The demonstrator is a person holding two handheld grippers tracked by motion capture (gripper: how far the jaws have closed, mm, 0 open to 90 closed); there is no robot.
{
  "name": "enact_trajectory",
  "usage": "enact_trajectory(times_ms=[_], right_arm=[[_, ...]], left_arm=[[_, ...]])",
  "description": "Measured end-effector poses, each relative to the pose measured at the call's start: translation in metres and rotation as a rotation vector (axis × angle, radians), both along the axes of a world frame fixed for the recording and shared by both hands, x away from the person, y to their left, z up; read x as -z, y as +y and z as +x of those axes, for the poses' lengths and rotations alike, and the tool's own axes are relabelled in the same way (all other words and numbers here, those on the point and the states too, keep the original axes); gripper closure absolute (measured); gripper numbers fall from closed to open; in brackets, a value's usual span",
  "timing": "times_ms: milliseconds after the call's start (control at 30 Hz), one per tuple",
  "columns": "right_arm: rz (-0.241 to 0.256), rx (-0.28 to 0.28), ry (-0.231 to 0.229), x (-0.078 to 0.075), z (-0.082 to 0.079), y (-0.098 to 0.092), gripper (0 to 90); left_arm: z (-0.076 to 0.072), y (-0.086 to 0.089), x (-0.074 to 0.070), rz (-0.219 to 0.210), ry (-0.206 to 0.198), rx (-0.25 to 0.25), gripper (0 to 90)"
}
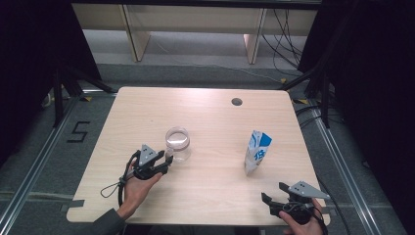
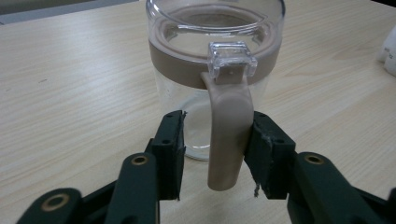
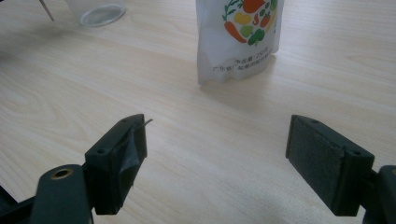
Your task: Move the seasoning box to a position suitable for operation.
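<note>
My left gripper (image 2: 215,149) straddles the mug (image 2: 215,65) handle (image 2: 229,135), jaws not yet clamped, right gripper (image 3: 215,158) wide open near the carton (image 3: 240,37) — an off-centre squeeze could twist the mug.

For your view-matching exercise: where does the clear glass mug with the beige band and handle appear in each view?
High view: clear glass mug left of table centre, at the left gripper.
Left gripper view: top centre, handle between the fingers.
Right gripper view: base at top left.
Shared landmark: white pouch.
</note>
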State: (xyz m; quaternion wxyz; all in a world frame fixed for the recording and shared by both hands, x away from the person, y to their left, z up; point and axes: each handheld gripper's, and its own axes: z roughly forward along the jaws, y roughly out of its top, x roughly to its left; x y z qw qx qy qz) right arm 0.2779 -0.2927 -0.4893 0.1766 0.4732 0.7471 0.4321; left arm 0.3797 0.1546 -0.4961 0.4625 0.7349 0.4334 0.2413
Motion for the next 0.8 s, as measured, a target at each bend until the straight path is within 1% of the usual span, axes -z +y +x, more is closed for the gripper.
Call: enact_trajectory(times_ms=[33,67,100,167,200,267,333,400,433,467,533,567,600,633,667,700,767,800], right_arm=[[0.009,0.016,0.017,-0.0003,-0.0015,0.0013,21.3],[0.006,0.011,0.009,0.0,-0.0013,0.0008,21.4],[0.006,0.007,0.002,-0.0002,-0.001,0.0002,21.4],[0.003,0.01,0.001,-0.0003,-0.0012,0.0002,21.4],[-0.012,0.005,-0.025,0.0006,0.0004,-0.0009,21.3],[-0.013,0.002,-0.014,-0.0001,-0.0002,-0.001,21.3],[-0.014,-0.003,-0.024,0.0002,0.0003,-0.0012,21.4],[-0.018,-0.001,-0.018,0.0003,0.0004,-0.0012,21.3],[0.016,0.018,0.023,-0.0005,-0.0024,0.0017,21.3],[0.016,0.018,0.023,-0.0005,-0.0024,0.0017,21.3],[0.019,0.018,0.019,-0.0003,-0.0022,0.0019,21.4],[0.018,0.02,0.028,-0.0005,-0.0023,0.002,21.3],[0.013,0.02,0.024,-0.0001,-0.0019,0.0019,21.3],[-0.012,0.002,-0.012,0.0002,0.0001,-0.0006,21.3],[-0.015,-0.002,-0.022,0.0003,0.0004,-0.0011,21.4],[-0.015,-0.002,-0.022,0.0003,0.0004,-0.0011,21.4],[-0.017,0.004,-0.015,0.0007,0.0005,-0.0009,21.3],[-0.017,0.003,-0.016,0.0007,0.0004,-0.001,21.3]], left_arm=[[0.0008,-0.0006,-0.0002,0.013,0.0,0.002,61.7],[0.0018,-0.0015,0.0,0.013,-0.01,0.006,65.5],[0.0025,-0.0015,-0.0001,0.014,-0.015,0.012,71.8],[0.0035,-0.001,-0.0003,0.015,-0.013,0.022,72.1],[0.0037,0.0,-0.0007,0.015,-0.009,0.028,72.2],[0.0042,0.0018,-0.001,0.017,-0.008,0.047,72.4],[0.0044,0.0023,-0.0011,0.017,-0.008,0.058,72.6],[0.0046,0.0026,-0.0012,0.013,-0.006,0.073,72.7],[0.0046,0.0029,-0.0012,0.014,-0.006,0.084,72.7],[0.004,0.0031,-0.0016,0.021,-0.004,0.089,72.7],[0.0027,0.0022,-0.0016,0.01,0.002,0.109,72.8],[0.0023,0.0025,-0.0015,0.02,-0.006,0.131,72.8],[0.0014,0.0013,-0.0017,0.013,0.001,0.143,72.8],[0.0001,-0.0001,-0.0018,0.014,0.001,0.153,72.8],[-0.001,-0.001,-0.0022,0.021,-0.002,0.165,72.8],[-0.0025,-0.0026,-0.0023,0.018,0.003,0.168,72.8],[-0.0042,-0.0048,-0.0021,0.017,0.004,0.195,72.8],[-0.0044,-0.0054,-0.002,0.02,-0.005,0.211,72.8]])
